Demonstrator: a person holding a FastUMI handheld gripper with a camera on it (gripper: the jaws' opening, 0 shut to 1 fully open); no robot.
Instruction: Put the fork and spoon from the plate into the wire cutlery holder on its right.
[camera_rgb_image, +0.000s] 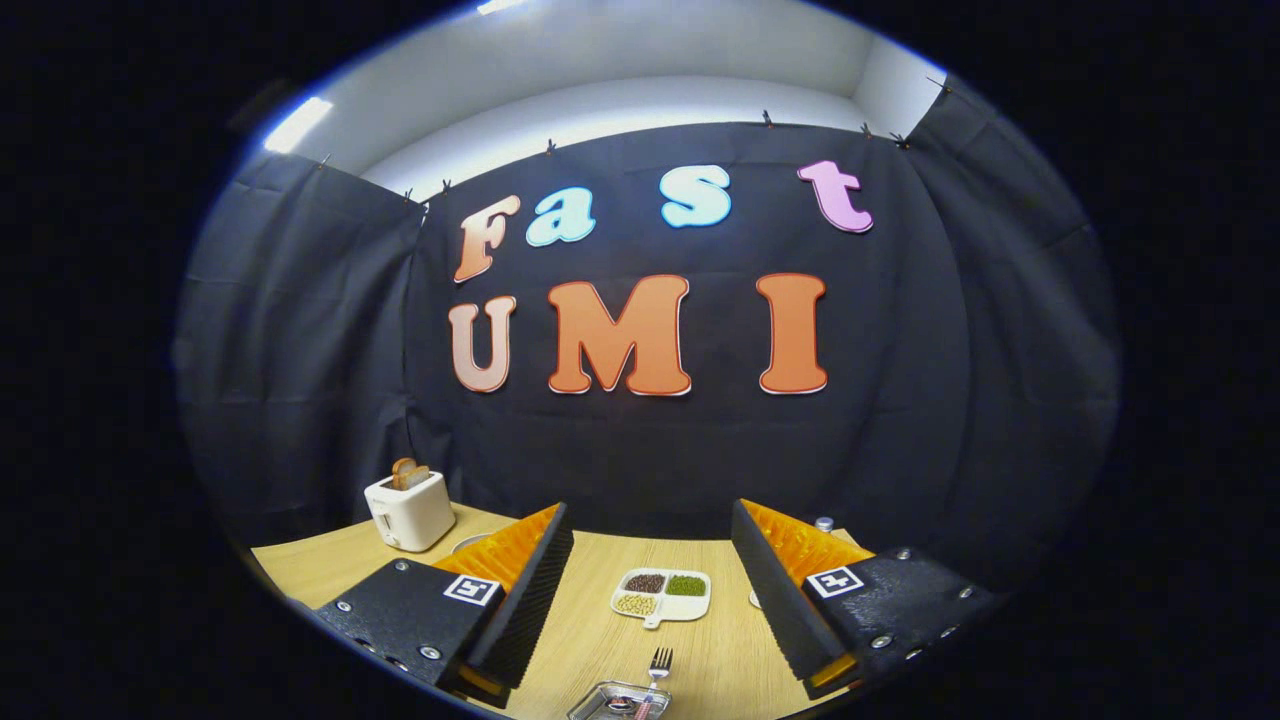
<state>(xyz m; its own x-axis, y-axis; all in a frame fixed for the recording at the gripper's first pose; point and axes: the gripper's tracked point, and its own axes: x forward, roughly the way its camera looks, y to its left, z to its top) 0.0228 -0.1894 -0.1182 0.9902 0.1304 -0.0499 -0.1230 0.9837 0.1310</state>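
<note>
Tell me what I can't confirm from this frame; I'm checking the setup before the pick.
- Spoon: unclear; plate cut off at the near edge, just the fork tines clear.
- Holder: a metal bit behind the right finger, too hidden to identify.
- Gripper: fingers spread apart, holding nothing.

- A wooden table (590, 640) is carrying everything.
- A white toaster (408, 510) holding bread is standing at its far left.
- A divided snack tray (662, 594) is lying between the gripper (650, 585) fingers, which are spread apart.
- A metal plate (615, 702) bearing a fork (658, 665) is sitting nearest.
</note>
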